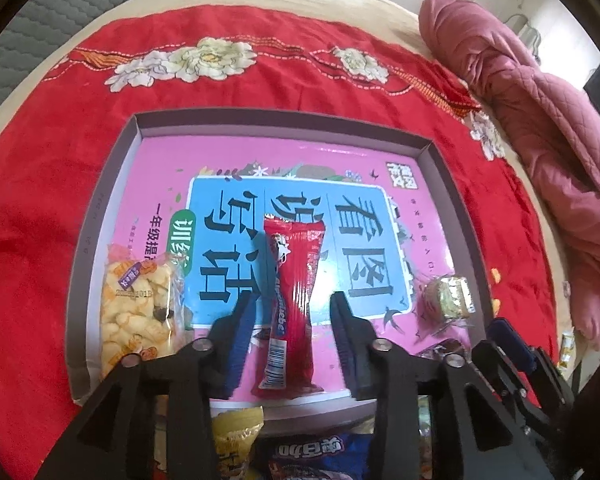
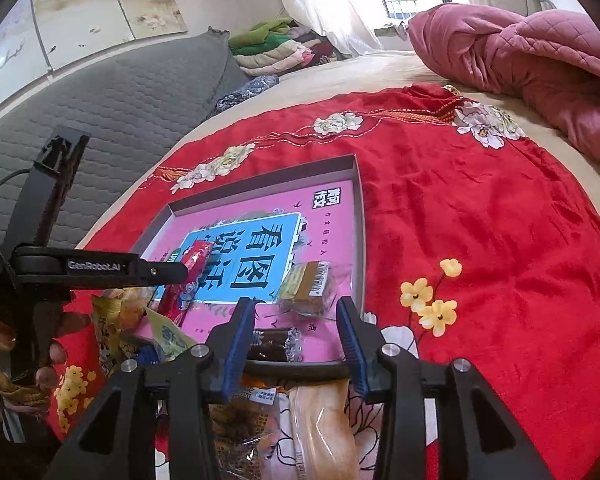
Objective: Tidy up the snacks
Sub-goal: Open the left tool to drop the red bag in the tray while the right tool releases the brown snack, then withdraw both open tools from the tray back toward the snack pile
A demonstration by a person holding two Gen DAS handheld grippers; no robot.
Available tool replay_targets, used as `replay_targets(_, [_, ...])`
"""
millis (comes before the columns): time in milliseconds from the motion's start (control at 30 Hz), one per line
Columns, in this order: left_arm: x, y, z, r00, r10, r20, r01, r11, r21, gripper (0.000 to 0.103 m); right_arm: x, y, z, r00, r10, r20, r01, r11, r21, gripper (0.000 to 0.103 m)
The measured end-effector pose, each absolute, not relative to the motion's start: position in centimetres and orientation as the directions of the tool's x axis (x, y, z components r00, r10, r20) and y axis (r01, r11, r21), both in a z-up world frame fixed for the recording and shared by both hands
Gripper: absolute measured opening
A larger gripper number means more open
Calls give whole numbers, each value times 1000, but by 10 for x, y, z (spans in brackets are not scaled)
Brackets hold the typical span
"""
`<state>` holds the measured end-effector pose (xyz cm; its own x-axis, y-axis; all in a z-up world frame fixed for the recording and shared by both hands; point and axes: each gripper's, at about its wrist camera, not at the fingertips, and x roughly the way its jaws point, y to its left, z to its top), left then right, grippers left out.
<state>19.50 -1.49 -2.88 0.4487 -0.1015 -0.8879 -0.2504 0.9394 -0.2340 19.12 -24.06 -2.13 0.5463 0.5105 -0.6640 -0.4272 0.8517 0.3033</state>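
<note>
A shallow box tray (image 1: 100,200) with a pink and blue printed floor lies on a red cloth. A long red snack packet (image 1: 292,300) lies flat in its middle, between the fingers of my open left gripper (image 1: 294,304), which does not pinch it. A clear bag of yellow puffs (image 1: 136,312) lies at the tray's left. A gold-wrapped snack (image 1: 448,296) and a dark brown one (image 1: 444,350) lie at its right. My right gripper (image 2: 296,316) is open and empty, over the tray's near edge above the dark brown snack (image 2: 276,344); the gold snack (image 2: 308,288) lies just beyond.
Loose snack packets (image 2: 284,432) lie on the red flowered cloth (image 2: 480,240) in front of the tray, under both grippers. A pink quilt (image 2: 520,56) is piled at the right. A grey padded headboard (image 2: 120,100) runs along the left.
</note>
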Motion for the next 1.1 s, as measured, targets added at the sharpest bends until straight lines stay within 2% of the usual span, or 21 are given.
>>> replay_targets(167, [187, -11, -13, 480, -111, -870, -250, 934, -256, 43, 191, -242, -18, 555, 514, -654, -422, 851, 311, 48])
replay_targets(300, [178, -9, 8, 518, -110, -848, -239, 934, -267, 50, 191, -244, -16, 561, 520, -644, -419, 849, 321, 50])
replay_targets(500, [166, -9, 25, 546, -71, -835, -232, 945, -231, 51, 190, -246, -13, 572, 520, -634, -416, 850, 322, 53])
replay_targets(567, [162, -8, 28, 547, -59, -835, -235, 947, -220, 51, 190, -247, -11, 580, 518, -628, -414, 852, 320, 57])
replay_targets(733, [151, -4, 31, 545, -42, -837, -245, 947, -208, 56, 185, -248, -1, 613, 501, -611, -416, 862, 290, 59])
replay_targets(867, [144, -2, 30, 541, -31, -841, -252, 947, -198, 57, 178, -249, 12, 650, 488, -583, -422, 869, 257, 71])
replay_targets(1100, [130, -1, 19, 519, -25, -854, -282, 938, -199, 57, 173, -251, 18, 675, 464, -574, -414, 882, 226, 72])
